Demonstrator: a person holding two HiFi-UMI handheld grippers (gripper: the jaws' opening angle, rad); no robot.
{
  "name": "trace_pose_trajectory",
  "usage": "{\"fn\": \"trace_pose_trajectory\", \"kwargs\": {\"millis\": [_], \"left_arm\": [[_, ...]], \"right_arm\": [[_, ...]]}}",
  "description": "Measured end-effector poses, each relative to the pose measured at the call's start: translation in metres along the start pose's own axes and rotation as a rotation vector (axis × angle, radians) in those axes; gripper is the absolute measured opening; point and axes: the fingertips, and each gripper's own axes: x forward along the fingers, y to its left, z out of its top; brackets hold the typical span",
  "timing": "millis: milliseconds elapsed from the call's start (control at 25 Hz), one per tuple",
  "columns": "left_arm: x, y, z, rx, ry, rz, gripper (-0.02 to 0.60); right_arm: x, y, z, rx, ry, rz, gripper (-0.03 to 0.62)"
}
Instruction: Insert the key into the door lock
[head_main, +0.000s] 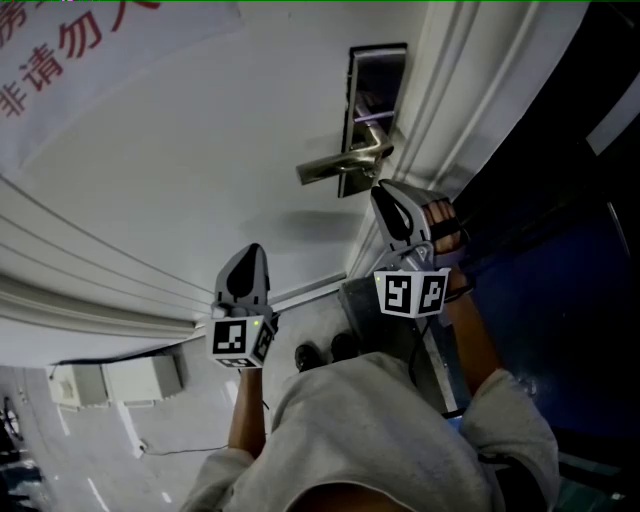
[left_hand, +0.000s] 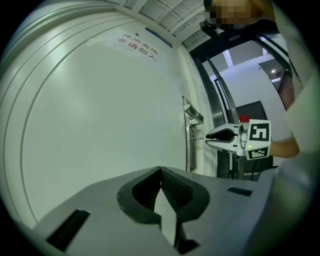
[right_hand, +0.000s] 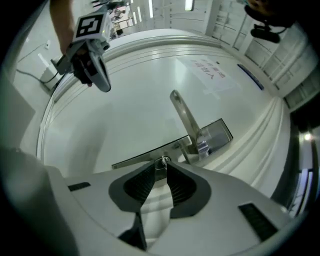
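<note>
The steel lock plate (head_main: 345, 150) with its lever handle (head_main: 335, 168) is fixed near the edge of a white door (head_main: 200, 170). My right gripper (head_main: 388, 205) points at the plate just below the handle. In the right gripper view a small metal key (right_hand: 161, 160) stands out of the lock plate (right_hand: 145, 157), between my right gripper's (right_hand: 160, 167) tips. A narrow gap shows between the jaws, so it reads as open. My left gripper (head_main: 250, 262) hangs away from the lock, shut and empty (left_hand: 160, 171).
A paper notice (head_main: 60, 60) with red characters is stuck on the door. Ribbed door-frame mouldings (head_main: 440, 80) run beside the lock, with a dark doorway (head_main: 560, 200) past them. A white box (head_main: 120, 380) sits on the floor by the person's shoes (head_main: 325, 350).
</note>
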Motion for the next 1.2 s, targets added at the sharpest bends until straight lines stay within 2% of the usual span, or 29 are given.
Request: {"fn": "trace_pose_trajectory", "kwargs": {"millis": [120,360,440,520,720,1200], "left_arm": [[-0.001,0.001,0.002,-0.020,0.002,0.010,0.018],[-0.004,0.004,0.001,0.002,-0.001,0.014,0.018],[-0.004,0.005,0.002,0.005,-0.001,0.017,0.018],[-0.005,0.005,0.003,0.008,-0.001,0.020,0.018],[-0.010,0.011,0.002,0.013,-0.001,0.035,0.018],[-0.041,0.033,0.003,0.015,0.009,0.134,0.018]], "right_arm": [[-0.009,0.000,0.000,0.202,-0.010,0.009,0.061],[-0.017,0.000,-0.009,0.820,-0.045,0.051,0.031],[-0.018,0.003,-0.014,0.969,-0.038,0.063,0.029],[-0.018,0.009,-0.019,1.068,-0.033,0.069,0.025],[-0.021,0.020,-0.025,1.143,-0.032,0.067,0.021],[-0.018,0.053,0.015,1.101,-0.099,0.166,0.020]]}}
